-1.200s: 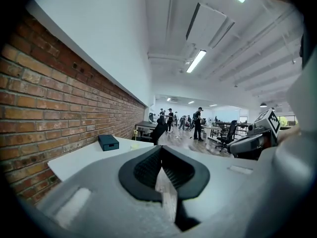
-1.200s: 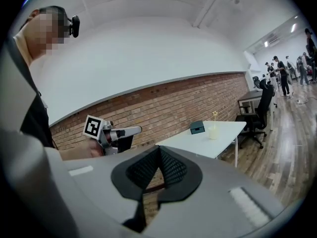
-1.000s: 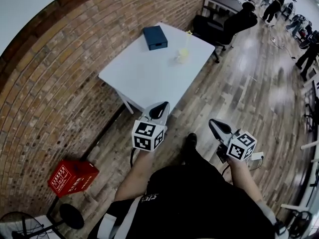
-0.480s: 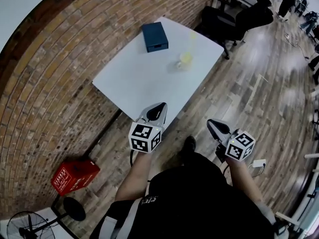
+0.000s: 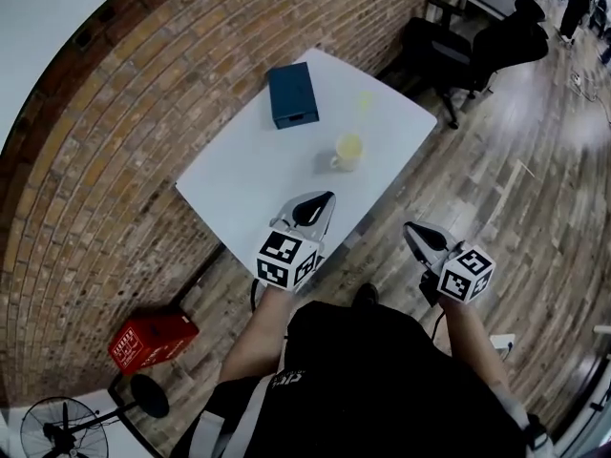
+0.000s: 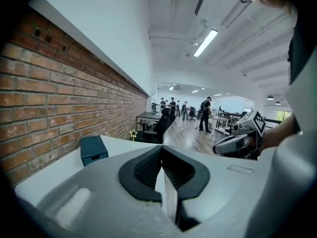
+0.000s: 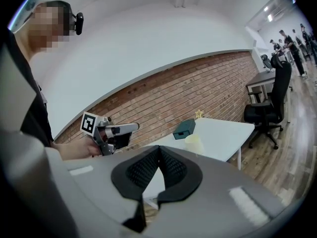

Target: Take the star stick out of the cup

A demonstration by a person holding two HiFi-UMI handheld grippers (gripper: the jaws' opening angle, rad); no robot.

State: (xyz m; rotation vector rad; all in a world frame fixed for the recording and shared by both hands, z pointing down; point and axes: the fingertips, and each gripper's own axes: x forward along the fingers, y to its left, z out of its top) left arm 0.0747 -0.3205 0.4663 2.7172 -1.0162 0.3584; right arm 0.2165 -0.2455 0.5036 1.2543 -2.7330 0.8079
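Note:
A pale yellow cup (image 5: 349, 149) stands on the white table (image 5: 258, 165), and the star stick (image 5: 365, 104) rises from it, blurred in the head view. In the right gripper view the cup (image 7: 193, 143) and the yellow star (image 7: 198, 114) show far ahead. Only the star (image 6: 133, 132) shows in the left gripper view; the cup is hidden behind the jaws. My left gripper (image 5: 320, 199) hangs over the table's near edge, shut and empty. Out over the floor my right gripper (image 5: 411, 230) is shut and empty too. Both are well short of the cup.
A dark blue box (image 5: 292, 94) lies on the table by the brick wall (image 5: 143, 113). A black office chair (image 5: 477, 51) and a dark desk stand beyond the table. A red crate (image 5: 151, 340) and a fan (image 5: 62, 427) sit on the floor at the left. People stand far off.
The table and cup have come closer in the head view. My left gripper has come from over the floor to over the table's near edge. Both grippers stay shut.

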